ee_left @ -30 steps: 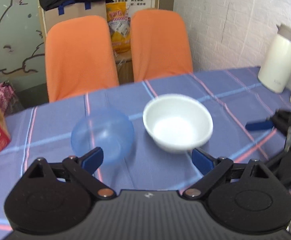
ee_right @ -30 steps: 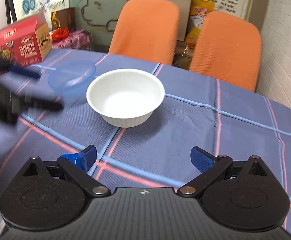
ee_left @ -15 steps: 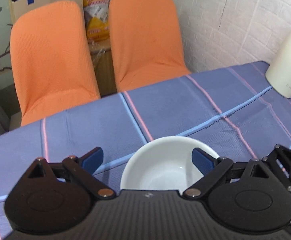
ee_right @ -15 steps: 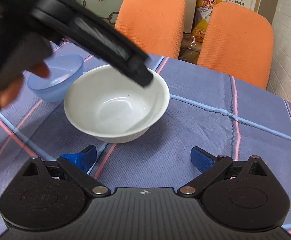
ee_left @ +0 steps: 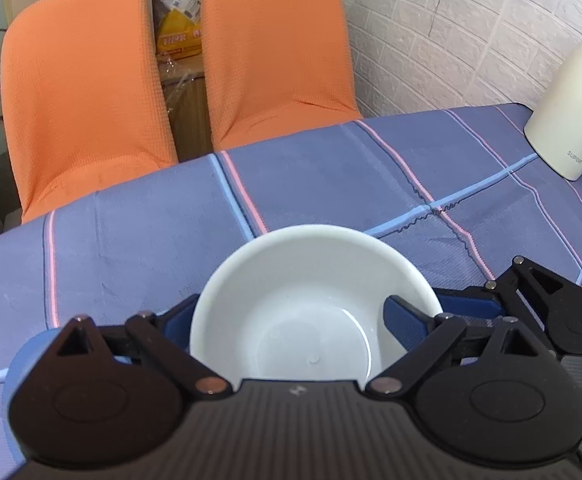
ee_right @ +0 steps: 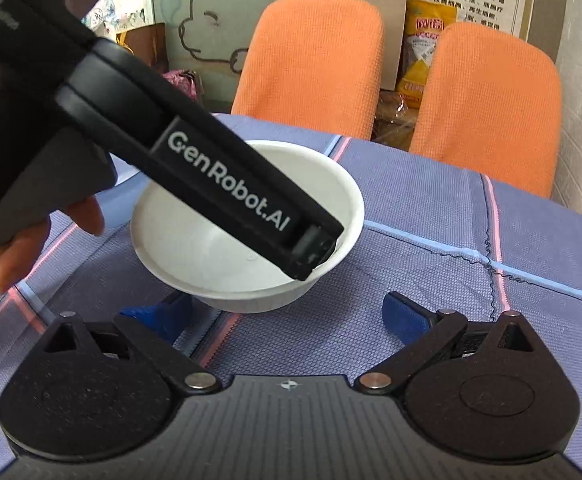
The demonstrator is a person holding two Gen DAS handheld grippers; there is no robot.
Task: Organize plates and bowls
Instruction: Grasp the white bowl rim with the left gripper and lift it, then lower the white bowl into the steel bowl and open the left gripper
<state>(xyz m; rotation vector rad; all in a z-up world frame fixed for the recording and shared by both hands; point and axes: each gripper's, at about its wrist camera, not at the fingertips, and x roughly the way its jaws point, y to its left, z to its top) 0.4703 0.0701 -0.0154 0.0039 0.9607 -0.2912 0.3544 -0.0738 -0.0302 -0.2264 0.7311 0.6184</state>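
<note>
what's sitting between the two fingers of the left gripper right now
The white bowl sits between the left gripper's open fingers, seen in the left wrist view. One finger is inside its rim, one outside.

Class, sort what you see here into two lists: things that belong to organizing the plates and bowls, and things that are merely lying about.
Belongs to the job:
- white bowl, with the left gripper straddling its rim
- blue bowl, partly hidden at the left
- right gripper, open

Just lying about:
- white thermos jug
- two orange chairs
- yellow bag
</note>
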